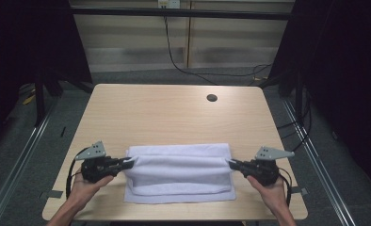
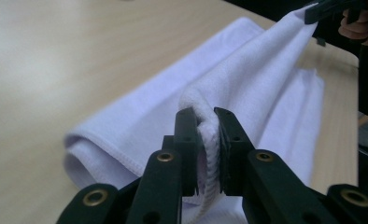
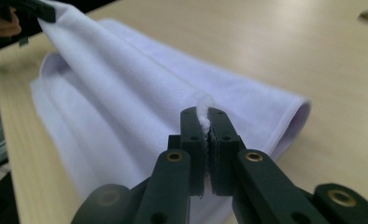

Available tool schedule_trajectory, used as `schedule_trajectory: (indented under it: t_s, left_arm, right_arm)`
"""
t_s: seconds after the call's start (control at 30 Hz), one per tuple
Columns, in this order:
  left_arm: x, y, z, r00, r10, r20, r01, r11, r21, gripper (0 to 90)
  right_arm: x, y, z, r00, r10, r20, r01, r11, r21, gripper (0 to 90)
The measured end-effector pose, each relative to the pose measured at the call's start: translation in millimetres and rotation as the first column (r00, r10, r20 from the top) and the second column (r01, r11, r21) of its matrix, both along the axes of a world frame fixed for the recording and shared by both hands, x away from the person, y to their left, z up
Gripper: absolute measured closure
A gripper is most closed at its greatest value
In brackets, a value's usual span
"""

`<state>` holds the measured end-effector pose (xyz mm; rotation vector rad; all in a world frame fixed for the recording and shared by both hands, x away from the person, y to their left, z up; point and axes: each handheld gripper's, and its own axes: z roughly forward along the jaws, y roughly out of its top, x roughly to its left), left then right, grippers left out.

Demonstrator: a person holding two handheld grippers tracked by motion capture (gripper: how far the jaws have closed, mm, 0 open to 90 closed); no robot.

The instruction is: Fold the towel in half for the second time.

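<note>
Because the white towel [image 1: 179,172] is soft, light and limp, it sags between your grips and drapes in folds on the near half of the worktop [image 1: 174,110]. Your left tool [image 1: 127,163] and right tool [image 1: 231,163] each pinch an end edge; keep holding hems, where doubled cloth resists slipping.

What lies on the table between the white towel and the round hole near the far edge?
Nothing: in the high view, bare table runs from the towel to the hole.
</note>
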<state>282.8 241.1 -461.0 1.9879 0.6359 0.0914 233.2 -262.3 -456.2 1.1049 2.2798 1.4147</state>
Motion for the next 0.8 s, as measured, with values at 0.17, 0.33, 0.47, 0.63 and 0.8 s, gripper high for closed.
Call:
schedule_trajectory:
  t_s: [0.17, 0.33, 0.47, 0.63, 0.8]
  left_arm:
    - [-21.4, 3.2, -12.7, 0.9988, -0.027, -0.042, 0.027, 0.9996, 0.008, 77.7]
    - [-32.2, 13.9, -1.8, 0.9974, -0.054, -0.046, 0.052, 0.9972, -0.053, 61.8]
    - [-17.5, 25.0, 2.9, 0.9983, 0.058, -0.009, -0.058, 0.9972, -0.046, 52.5]
    - [0.1, 44.5, -9.3, 0.9715, 0.236, -0.025, -0.237, 0.9701, -0.054, 38.6]
    - [-3.7, 46.8, -14.7, 0.9648, 0.258, -0.049, -0.261, 0.9631, -0.064, 32.8]
  right_arm:
    - [-21.5, 2.7, -16.2, 0.9969, 0.027, -0.073, -0.031, 0.998, -0.051, 79.8]
    - [-39.3, -6.7, -17.8, 0.9973, -0.012, -0.072, 0.01, 1.0, -0.023, 64.6]
    - [-36.9, -15.7, -9.6, 0.9941, -0.106, -0.025, 0.106, 0.994, 0.006, 54.7]
    - [-33.1, -28.7, -9.9, 0.9798, -0.2, -0.006, 0.2, 0.979, 0.035, 48.7]
    - [-34.6, -38.8, -15.3, 0.9645, -0.264, -0.009, 0.264, 0.964, 0.036, 42.4]
